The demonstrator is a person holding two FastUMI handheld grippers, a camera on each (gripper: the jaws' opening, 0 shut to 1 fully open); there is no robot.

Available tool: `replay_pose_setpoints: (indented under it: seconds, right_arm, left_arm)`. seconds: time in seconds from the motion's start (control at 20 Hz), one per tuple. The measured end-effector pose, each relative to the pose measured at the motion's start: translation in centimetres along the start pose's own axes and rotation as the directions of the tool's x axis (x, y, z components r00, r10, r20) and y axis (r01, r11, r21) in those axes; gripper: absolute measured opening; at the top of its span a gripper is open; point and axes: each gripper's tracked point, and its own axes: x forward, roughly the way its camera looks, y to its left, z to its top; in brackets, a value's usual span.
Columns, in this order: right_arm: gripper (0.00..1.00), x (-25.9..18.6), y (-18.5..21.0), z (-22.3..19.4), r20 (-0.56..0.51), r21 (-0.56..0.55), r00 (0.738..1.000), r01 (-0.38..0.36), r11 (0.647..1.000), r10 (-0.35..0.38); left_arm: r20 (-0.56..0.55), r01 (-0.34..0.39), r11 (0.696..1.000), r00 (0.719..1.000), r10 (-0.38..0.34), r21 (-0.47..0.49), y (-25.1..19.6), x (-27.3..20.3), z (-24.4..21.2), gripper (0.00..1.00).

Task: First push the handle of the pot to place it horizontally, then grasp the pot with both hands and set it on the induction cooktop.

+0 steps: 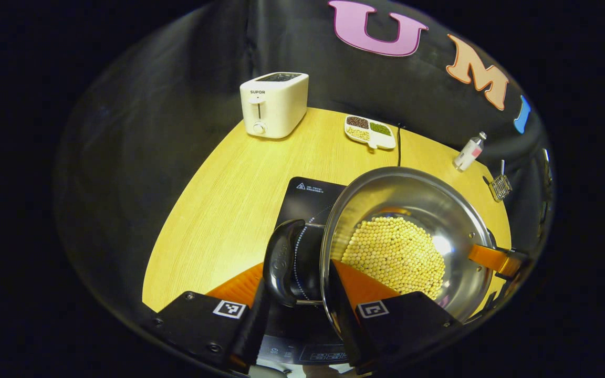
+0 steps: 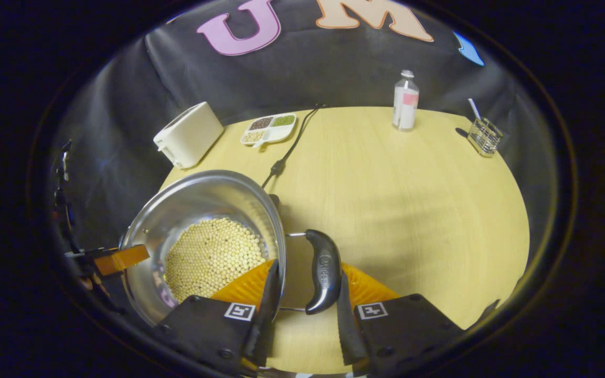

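Observation:
A steel pot (image 1: 413, 202) holding yellow beans (image 1: 397, 254) sits over the right part of the black induction cooktop (image 1: 308, 197); I cannot tell whether it touches the cooktop. My left gripper (image 1: 300, 275) is shut on the pot's black side handle (image 1: 281, 257), one finger outside the handle and the other inside the rim. In the right gripper view, my right gripper (image 2: 308, 273) clamps the opposite black handle (image 2: 323, 268) and the rim of the pot (image 2: 192, 202) in the same way. Each gripper also appears across the pot in the other's view, the right gripper (image 1: 497, 260) and the left gripper (image 2: 113, 260).
On the wooden table (image 2: 413, 199) stand a white toaster (image 1: 273, 105), a divided dish of beans (image 1: 369, 131), a small bottle (image 2: 405, 102) and a wire holder (image 2: 483, 136). The cooktop's cord (image 2: 287, 152) runs toward the back.

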Motion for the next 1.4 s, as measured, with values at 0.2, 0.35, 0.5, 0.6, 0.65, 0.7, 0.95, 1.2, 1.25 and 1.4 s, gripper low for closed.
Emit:
replay_pose_setpoints:
  seconds: [0.2,0.35,0.5,0.6,0.65,0.7,0.95,1.2,1.25,1.4]
  right_arm:
    - [0.51,0.2,0.7,-0.3,-0.004,0.005,1.0,0.006,1.0,-0.006]
    - [0.51,0.2,1.0,-0.3,-0.008,0.009,1.0,-0.004,1.0,0.004]
    - [0.51,0.0,0.9,-0.2,-0.009,0.004,1.0,-0.019,1.0,0.019]
    - [0.51,-0.2,0.9,-0.1,-0.01,0.006,1.0,-0.03,1.0,0.03]
    - [0.51,-0.1,0.7,0.1,-0.012,0.005,0.999,-0.03,1.0,0.031]
    - [0.56,-0.1,0.9,-0.1,-0.014,0.008,0.999,-0.034,0.999,0.034]
    - [0.51,-0.2,1.0,-0.2,-0.021,0.024,0.999,-0.043,0.999,0.043]
    - [0.51,-0.2,1.0,-0.4,-0.025,0.035,0.998,-0.058,0.998,0.059]
    - [0.56,-0.5,1.1,-0.1,-0.023,0.029,0.998,-0.061,0.998,0.062]
    - [0.59,-0.5,1.1,0.0,0.002,0.001,0.998,-0.063,0.998,0.063]
  left_arm:
    - [-0.009,0.013,1.0,1.0,-0.014,-0.009,0.9,0.8,0.4,0.63]
    - [-0.015,0.018,0.999,1.0,-0.018,-0.027,2.0,1.1,0.5,0.63]
    - [-0.022,0.021,0.999,1.0,-0.022,-0.039,3.0,1.4,0.5,0.63]
    - [-0.024,0.023,0.999,0.999,-0.023,-0.038,3.5,1.6,0.7,0.64]
    - [-0.023,0.028,0.999,0.999,-0.029,-0.039,3.8,1.7,0.9,0.65]
    - [-0.021,0.03,0.999,0.999,-0.03,-0.036,4.0,1.8,1.0,0.65]
    - [-0.022,0.035,0.999,0.999,-0.035,-0.003,4.3,2.6,1.8,0.67]
    - [-0.022,0.037,0.999,0.999,-0.037,-0.013,4.3,2.4,1.5,0.67]
    - [-0.026,0.03,1.0,0.999,-0.031,-0.008,4.3,2.4,1.4,0.66]
    - [0.003,-0.008,0.996,1.0,0.008,0.089,4.7,1.9,1.9,0.72]
